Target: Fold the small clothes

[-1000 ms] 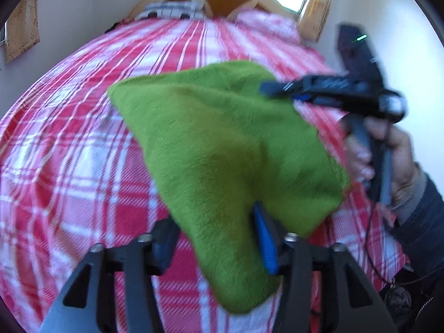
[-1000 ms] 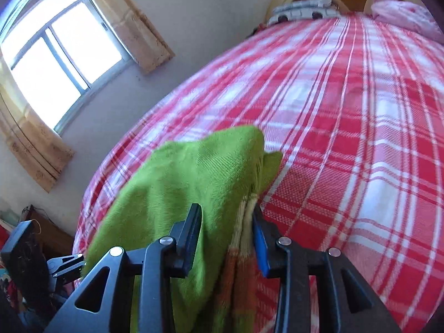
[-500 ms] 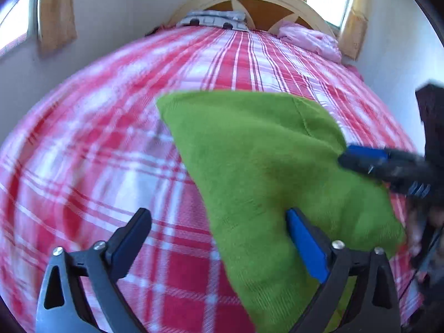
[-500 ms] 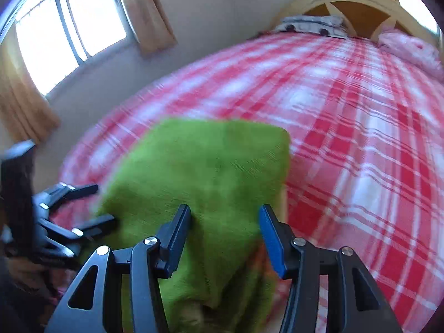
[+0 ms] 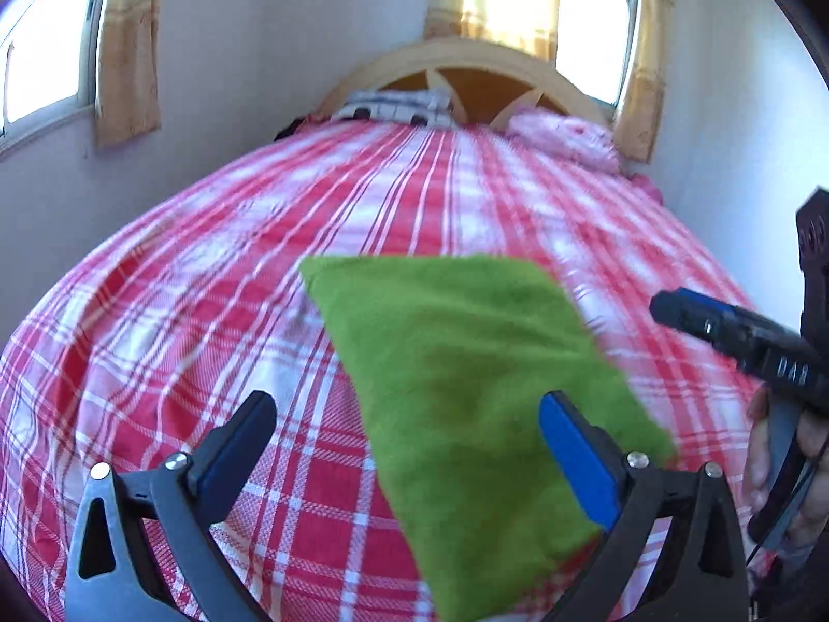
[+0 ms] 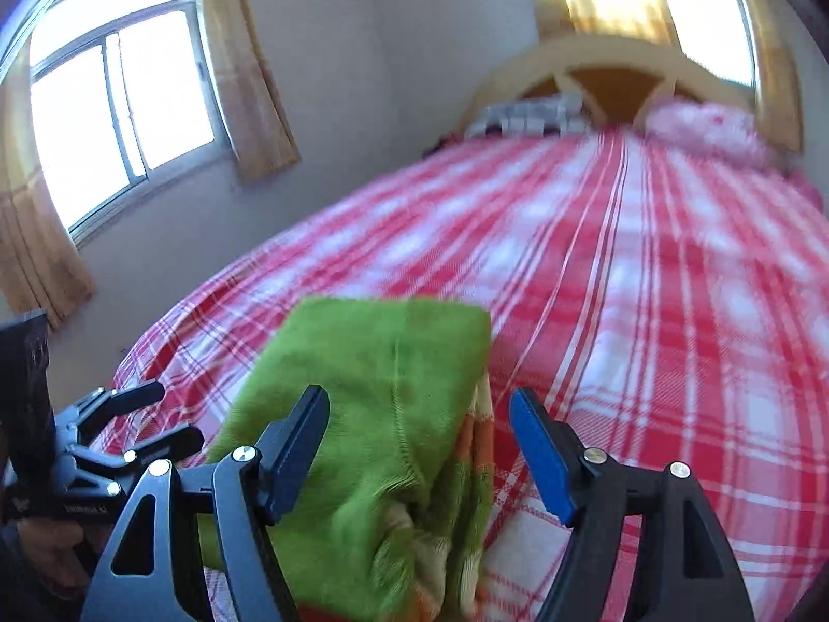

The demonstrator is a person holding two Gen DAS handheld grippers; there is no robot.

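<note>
A folded green knit garment (image 5: pixel 482 394) lies flat on the red plaid bed (image 5: pixel 207 311). My left gripper (image 5: pixel 406 430) is open just above its near end and holds nothing. In the right wrist view the same garment (image 6: pixel 383 394) lies between and under the fingers, with an orange-and-cream striped layer (image 6: pixel 482 430) showing at its right edge. My right gripper (image 6: pixel 419 430) is open and empty. It also shows at the right edge of the left wrist view (image 5: pixel 735 331). The left gripper shows at the lower left of the right wrist view (image 6: pixel 140 414).
A wooden headboard (image 5: pixel 466 67) stands at the far end with a checked pillow (image 5: pixel 394 103) and a pink pillow (image 5: pixel 565 140). A wall with a curtained window (image 6: pixel 119 103) runs close along the bed's left side. Plaid sheet stretches beyond the garment.
Both grippers opened and let go of the green garment. It dropped from a raised, draped hold to lying flat and folded on the bed. Both grippers pulled back a little.
</note>
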